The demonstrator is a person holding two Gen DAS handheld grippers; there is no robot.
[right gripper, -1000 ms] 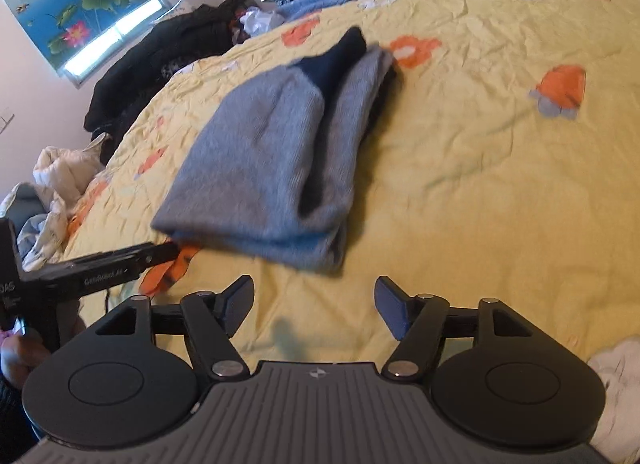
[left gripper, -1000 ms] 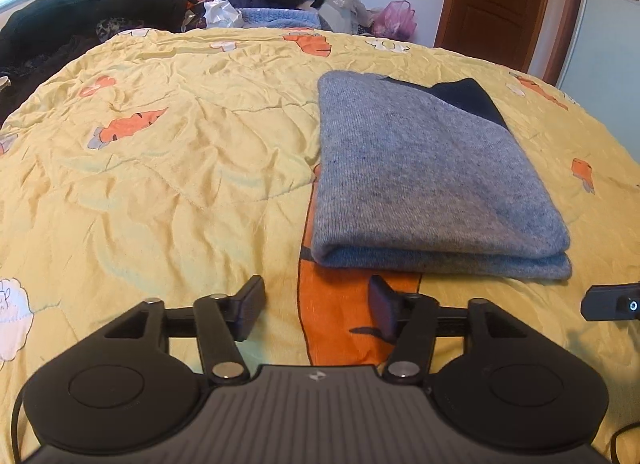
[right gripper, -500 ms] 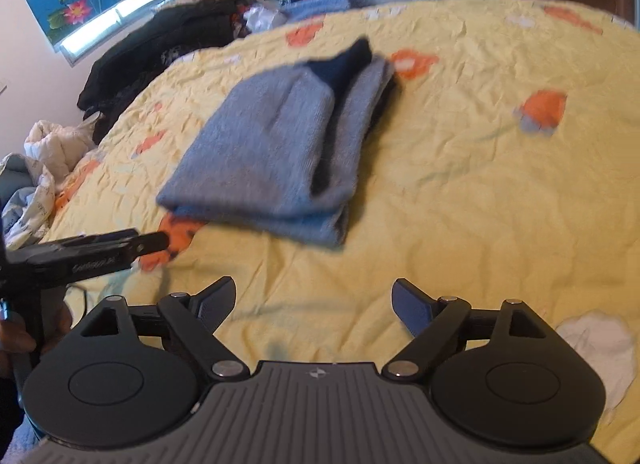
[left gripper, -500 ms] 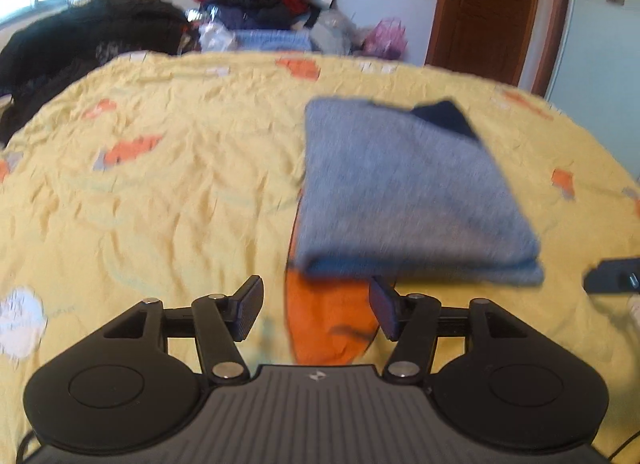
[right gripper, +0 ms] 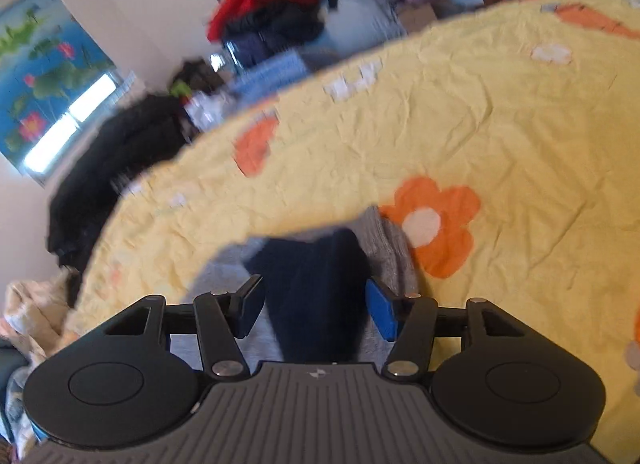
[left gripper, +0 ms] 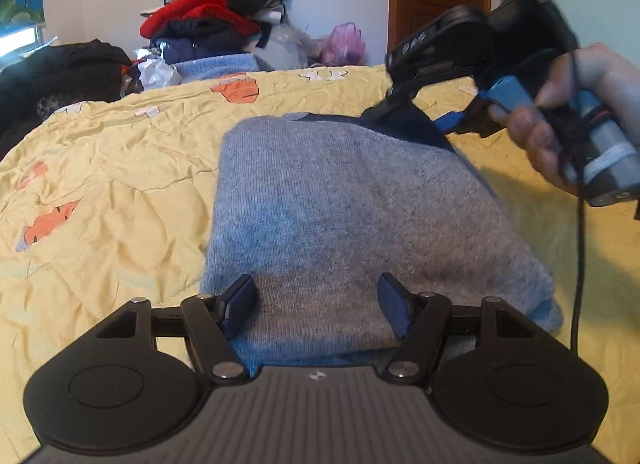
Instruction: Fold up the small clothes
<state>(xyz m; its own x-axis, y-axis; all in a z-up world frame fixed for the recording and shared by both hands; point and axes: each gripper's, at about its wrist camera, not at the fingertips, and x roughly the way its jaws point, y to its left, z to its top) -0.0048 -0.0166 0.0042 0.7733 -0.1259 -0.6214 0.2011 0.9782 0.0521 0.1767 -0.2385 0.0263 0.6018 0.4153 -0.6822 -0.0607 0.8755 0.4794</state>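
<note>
Straddling the near folded edge of the grey knit sweater (left gripper: 352, 207) lying lengthwise away from me on the yellow flowered bedspread (left gripper: 108, 199), my left gripper (left gripper: 316, 300) is opening, ungripped, while my right gripper (right gripper: 316, 304) closes around its far navy collar (right gripper: 316, 284), not yet pinched.

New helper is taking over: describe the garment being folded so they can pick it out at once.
Start at the yellow bedspread with orange flower prints. In its middle lies the folded grey knit garment, alone, away from the clothes pile against the far wall. Unlike that jumbled red and black heap, it is a flat grey rectangle with a navy part showing at its far end.
</note>
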